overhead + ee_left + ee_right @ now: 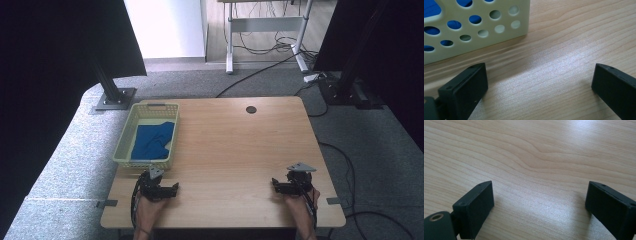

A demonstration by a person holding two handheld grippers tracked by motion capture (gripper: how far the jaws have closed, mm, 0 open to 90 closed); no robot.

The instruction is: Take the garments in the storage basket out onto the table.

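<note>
your left gripper [539, 82] rests on the table [235, 150] with its jaws spread wide and empty, just beside the pale perforated basket [129, 131]. the blue cloth [152, 140] lies inside that basket, seemingly crumpled. your right gripper [539, 202], well apart, also gapes over bare wood

Setting: lab or recording studio | Evidence: wooden table [235, 150] set on grey carpet [65, 150] | black curtains [55, 45] hung at 10 and 2 o'clock | metal rig post [107, 80] bolted down at 11 o'clock | height-adjustable desk frame [265, 30] and loose cables [265, 47] seen at 12 o'clock
</note>
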